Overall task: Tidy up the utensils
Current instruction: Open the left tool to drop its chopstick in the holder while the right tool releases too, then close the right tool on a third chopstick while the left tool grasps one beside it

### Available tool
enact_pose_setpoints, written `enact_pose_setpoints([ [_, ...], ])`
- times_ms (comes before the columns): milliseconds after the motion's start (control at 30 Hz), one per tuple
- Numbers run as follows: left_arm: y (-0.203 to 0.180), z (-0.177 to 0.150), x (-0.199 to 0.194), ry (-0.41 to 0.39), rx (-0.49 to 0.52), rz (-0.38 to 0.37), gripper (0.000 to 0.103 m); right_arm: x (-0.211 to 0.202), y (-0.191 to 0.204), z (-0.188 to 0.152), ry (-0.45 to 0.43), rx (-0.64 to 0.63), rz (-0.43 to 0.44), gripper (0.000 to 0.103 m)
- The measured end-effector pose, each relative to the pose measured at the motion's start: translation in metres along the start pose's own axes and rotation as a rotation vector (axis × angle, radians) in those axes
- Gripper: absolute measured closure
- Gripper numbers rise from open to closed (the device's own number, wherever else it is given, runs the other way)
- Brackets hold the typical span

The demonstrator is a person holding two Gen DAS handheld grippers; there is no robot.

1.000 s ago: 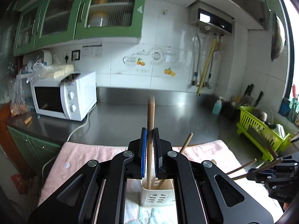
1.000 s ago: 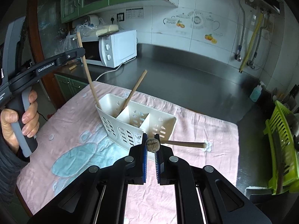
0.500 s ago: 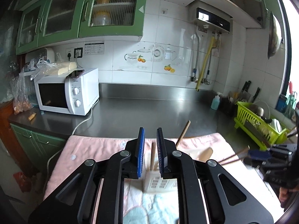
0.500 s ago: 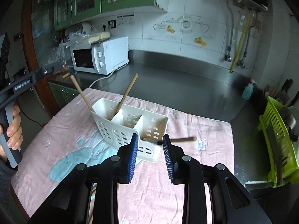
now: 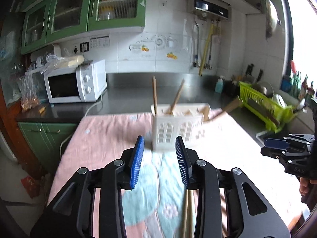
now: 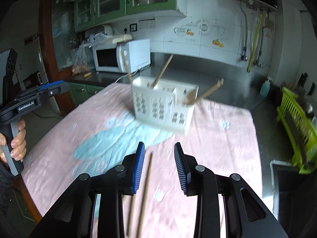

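Black tool (image 5: 159, 152), ribbed blue pads (image 5: 136, 162)

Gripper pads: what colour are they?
Blue, ribbed pads; the right wrist view shows them best.

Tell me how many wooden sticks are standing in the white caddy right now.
3. Two wooden sticks share the compartment nearest the microwave, one upright, one leaning; a third leans out of the opposite end of the white caddy. Motion blur may hide more.

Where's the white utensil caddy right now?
In both wrist views the white utensil caddy stands upright mid-frame on the pink cloth, ahead of the open tongs, with the microwave behind it to the left.
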State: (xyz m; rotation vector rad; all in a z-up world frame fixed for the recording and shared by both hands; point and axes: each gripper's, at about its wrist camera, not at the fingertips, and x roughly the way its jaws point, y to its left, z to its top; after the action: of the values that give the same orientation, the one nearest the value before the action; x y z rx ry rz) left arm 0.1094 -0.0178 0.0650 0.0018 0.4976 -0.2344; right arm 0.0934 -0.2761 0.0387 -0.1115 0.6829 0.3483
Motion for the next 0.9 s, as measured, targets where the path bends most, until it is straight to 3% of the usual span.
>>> enact_pose_setpoints([
  [67,-0.003,-0.017,-0.005,0.017,0.003,-0.004,0.056,0.001,0.004,-0.020,0.015,0.020,0.008,0.072],
  [400,-0.011,-0.102,0.000,0.165,0.019,-0.018,0.050,0.036,0.014,-0.107,0.148,0.122,0.058,0.072],
  [533,-0.009,-0.120,0.007,0.206,0.018,-0.009,0.050,0.049,0.020,-0.121,0.175,0.092,0.026,0.074],
  [900,-0.014,-0.149,0.025,0.287,0.032,-0.051,0.050,0.074,0.024,-0.127,0.222,0.111,0.050,0.086],
])
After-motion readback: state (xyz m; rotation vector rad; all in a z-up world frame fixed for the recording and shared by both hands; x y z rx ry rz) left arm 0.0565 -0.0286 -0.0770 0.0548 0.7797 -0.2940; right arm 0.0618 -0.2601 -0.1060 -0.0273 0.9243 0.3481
